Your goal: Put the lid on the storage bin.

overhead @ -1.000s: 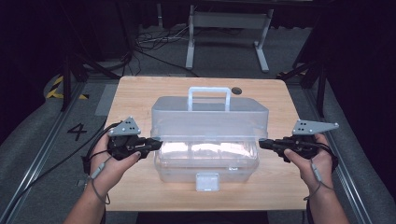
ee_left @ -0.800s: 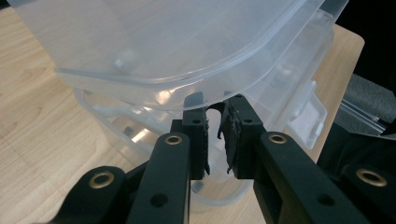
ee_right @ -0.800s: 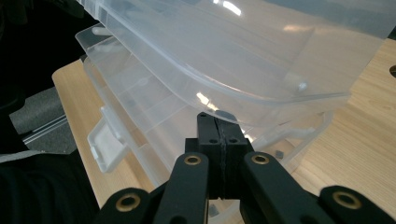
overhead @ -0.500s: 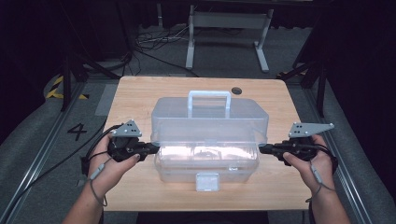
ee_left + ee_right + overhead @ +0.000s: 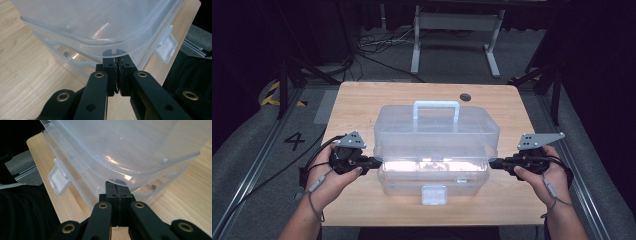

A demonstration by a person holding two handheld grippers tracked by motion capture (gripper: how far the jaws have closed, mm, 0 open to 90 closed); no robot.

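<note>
From my seat, the high view looks forward and down from above the near side of the table (image 5: 362, 100), far enough back to take in the whole top, the floor beyond and both my forearms. The left gripper view rides close behind its own jaws and faces the left end of the clear plastic box (image 5: 100, 27); the right gripper view does likewise at the right end (image 5: 130, 147). All three share that box (image 5: 437, 135) and the wooden tabletop.

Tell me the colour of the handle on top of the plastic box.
The handle is a pale, translucent blue-white, seen best in the high view.
</note>
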